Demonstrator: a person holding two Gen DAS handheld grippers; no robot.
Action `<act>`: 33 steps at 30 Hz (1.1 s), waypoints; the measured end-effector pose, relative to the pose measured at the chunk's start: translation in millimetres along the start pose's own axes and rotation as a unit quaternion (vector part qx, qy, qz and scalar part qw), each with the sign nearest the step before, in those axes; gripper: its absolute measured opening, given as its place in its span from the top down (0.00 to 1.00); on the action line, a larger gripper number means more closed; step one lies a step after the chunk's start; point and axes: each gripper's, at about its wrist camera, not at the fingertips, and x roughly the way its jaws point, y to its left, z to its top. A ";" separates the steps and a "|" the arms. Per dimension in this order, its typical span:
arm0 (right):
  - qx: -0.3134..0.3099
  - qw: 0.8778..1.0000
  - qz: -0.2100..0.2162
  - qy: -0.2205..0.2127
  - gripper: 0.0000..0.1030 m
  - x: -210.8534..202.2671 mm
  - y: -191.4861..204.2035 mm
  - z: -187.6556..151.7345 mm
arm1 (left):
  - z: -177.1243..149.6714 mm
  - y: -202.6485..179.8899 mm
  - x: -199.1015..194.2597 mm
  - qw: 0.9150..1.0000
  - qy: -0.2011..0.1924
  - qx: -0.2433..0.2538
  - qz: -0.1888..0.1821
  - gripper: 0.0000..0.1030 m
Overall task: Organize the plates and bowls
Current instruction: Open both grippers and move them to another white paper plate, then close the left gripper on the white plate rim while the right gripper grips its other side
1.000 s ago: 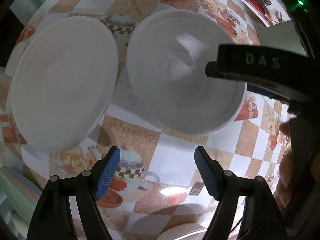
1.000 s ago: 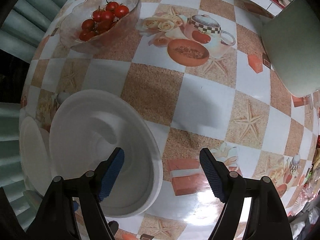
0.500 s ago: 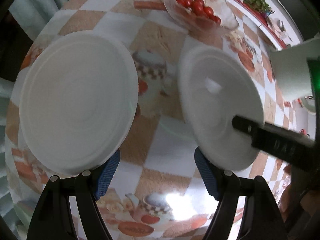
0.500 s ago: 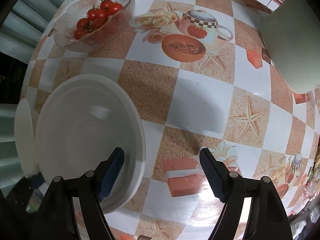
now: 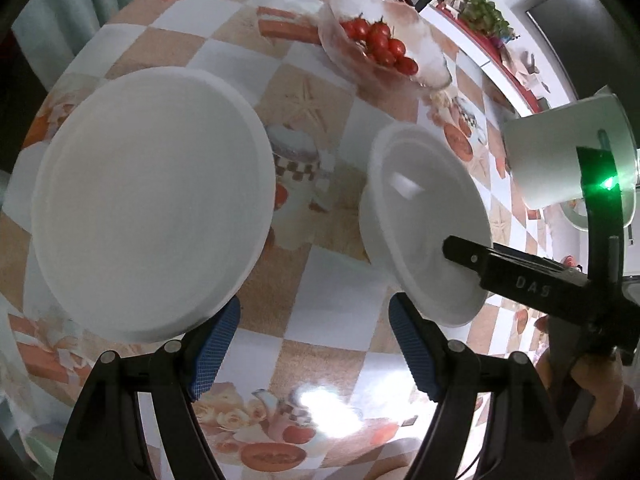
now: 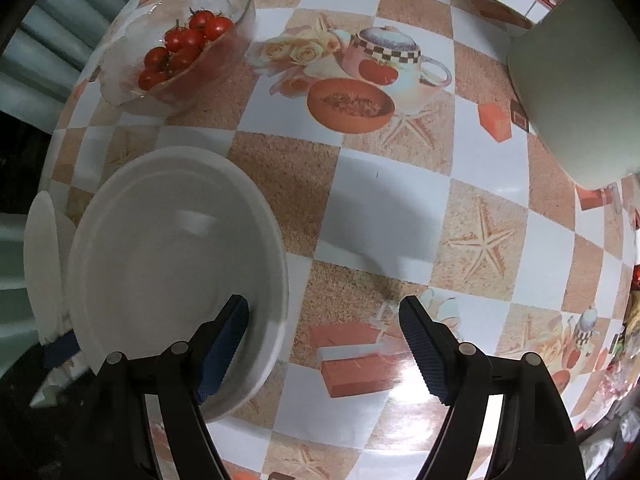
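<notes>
Left gripper (image 5: 314, 344) is hanging wide open over the checked tablecloth (image 5: 332, 304), nothing between its blue pads; its left finger (image 5: 212, 344) is sitting at the near edge of the white plate (image 5: 152, 200), contact not determinable. Right gripper (image 6: 324, 344) is pointing down, equally wide open and holding nothing; its left finger (image 6: 224, 348) is hanging over the inside of the white bowl (image 6: 168, 272), the right finger over the cloth. Bowl is sitting on the table just beside the plate, apart from it. Glass bowl of cherry tomatoes (image 6: 180, 52) is standing beyond them. A pale green container (image 6: 580, 88) is standing at the far right.
</notes>
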 end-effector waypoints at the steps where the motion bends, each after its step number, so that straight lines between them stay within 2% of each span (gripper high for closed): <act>1: 0.001 1.000 0.001 0.000 0.23 -0.1 -0.6 -0.6 | 0.6 3.3 -1.0 1.000 0.001 0.002 0.001 0.23; 8: -0.012 1.000 -0.004 0.003 0.23 0.9 2.3 -5.0 | 6.5 21.1 -3.7 1.000 -0.008 -0.016 0.011 0.23; 12: -0.002 1.000 0.001 -0.004 0.23 -6.6 3.2 -4.8 | 4.9 3.5 -8.6 1.000 -0.010 0.007 -0.004 0.23; 15: 0.000 1.000 0.000 -0.006 0.23 -9.8 4.0 -3.8 | 4.3 -12.9 -4.7 1.000 -0.001 0.015 0.000 0.23; 24: 0.011 1.000 0.010 -0.005 0.23 -5.6 7.3 15.3 | 24.9 -44.0 25.2 0.998 0.006 0.002 0.058 0.23; 26: 0.015 1.000 0.015 -0.004 0.39 -3.7 6.5 21.2 | 28.7 -49.0 30.8 0.997 0.005 0.013 0.071 0.23; 28: 0.022 0.999 0.027 0.002 0.47 0.9 4.9 24.8 | 33.5 -54.5 37.5 0.996 0.007 0.025 0.083 0.23; 30: 0.025 0.999 0.023 -0.005 0.55 0.6 1.5 28.1 | 38.2 -55.8 41.7 0.996 0.010 0.028 0.082 0.37; 31: 0.025 0.999 0.025 -0.006 0.58 0.1 1.1 29.4 | 41.0 -56.1 44.0 0.996 0.015 0.028 0.080 0.39; 33: 0.022 0.999 0.031 -0.004 0.63 -0.8 -1.8 32.7 | 46.5 -59.5 44.2 0.996 0.012 0.039 0.081 0.51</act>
